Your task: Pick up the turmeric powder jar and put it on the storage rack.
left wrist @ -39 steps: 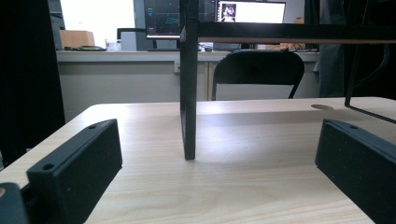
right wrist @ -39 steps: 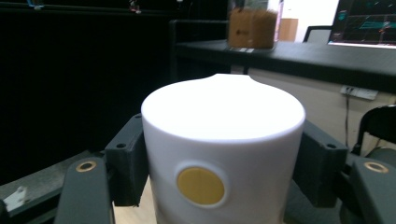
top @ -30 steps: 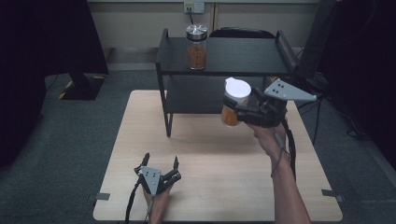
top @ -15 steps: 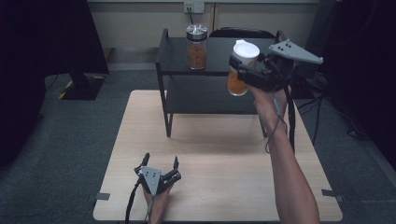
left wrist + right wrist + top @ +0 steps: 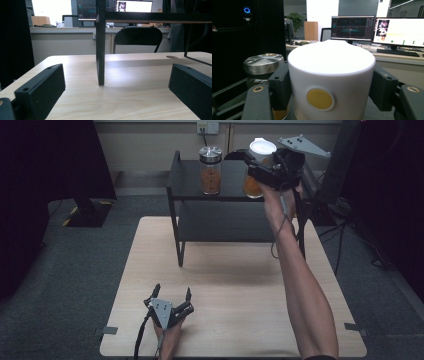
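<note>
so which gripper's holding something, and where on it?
The right gripper clamps the white-lidded jar of orange contents by the sides of its white lid. The left gripper holds nothing.

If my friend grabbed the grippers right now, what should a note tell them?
Right hand-held gripper: shut on the white-lidded jar of orange filling, held over the black metal shelf's top.
Left hand-held gripper: open, holding nothing, resting on the pale wooden table.
Done: the silver-lidded glass jar stands on the shelf top.
Left: probably set the white-lidded jar beside it and let go.
</note>
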`<act>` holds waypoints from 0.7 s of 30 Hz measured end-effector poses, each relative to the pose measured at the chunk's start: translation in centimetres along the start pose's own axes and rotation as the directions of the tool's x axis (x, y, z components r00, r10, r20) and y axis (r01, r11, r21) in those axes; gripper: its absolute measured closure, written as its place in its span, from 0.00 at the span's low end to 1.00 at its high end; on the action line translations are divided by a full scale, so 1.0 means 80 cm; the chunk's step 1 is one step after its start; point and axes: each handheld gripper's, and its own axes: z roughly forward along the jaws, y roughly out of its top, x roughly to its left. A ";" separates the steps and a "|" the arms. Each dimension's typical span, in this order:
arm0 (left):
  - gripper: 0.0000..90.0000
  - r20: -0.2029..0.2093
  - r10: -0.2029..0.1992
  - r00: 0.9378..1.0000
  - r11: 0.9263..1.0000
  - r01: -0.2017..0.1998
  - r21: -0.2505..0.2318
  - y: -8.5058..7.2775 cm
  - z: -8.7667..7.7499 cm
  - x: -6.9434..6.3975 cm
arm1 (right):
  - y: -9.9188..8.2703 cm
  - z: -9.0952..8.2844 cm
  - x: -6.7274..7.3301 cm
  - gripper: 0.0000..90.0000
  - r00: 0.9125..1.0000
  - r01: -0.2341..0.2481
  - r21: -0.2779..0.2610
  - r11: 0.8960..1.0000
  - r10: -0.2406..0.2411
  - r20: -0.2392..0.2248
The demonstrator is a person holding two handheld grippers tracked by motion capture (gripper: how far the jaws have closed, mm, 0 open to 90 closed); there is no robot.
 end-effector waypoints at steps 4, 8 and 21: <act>0.00 0.002 0.000 1.000 1.000 0.000 0.000 0.000 0.000 0.000 | 0.000 0.015 -0.001 0.34 1.000 -0.007 0.013 1.000 0.007 0.014; 0.00 0.001 0.000 1.000 1.000 0.000 0.000 0.000 0.000 0.000 | -0.003 0.024 -0.004 0.34 1.000 -0.011 0.018 1.000 0.010 0.017; 0.00 0.000 0.000 1.000 1.000 0.000 -0.001 0.000 0.000 0.000 | -0.006 0.029 -0.006 0.33 1.000 -0.006 0.014 1.000 0.006 0.009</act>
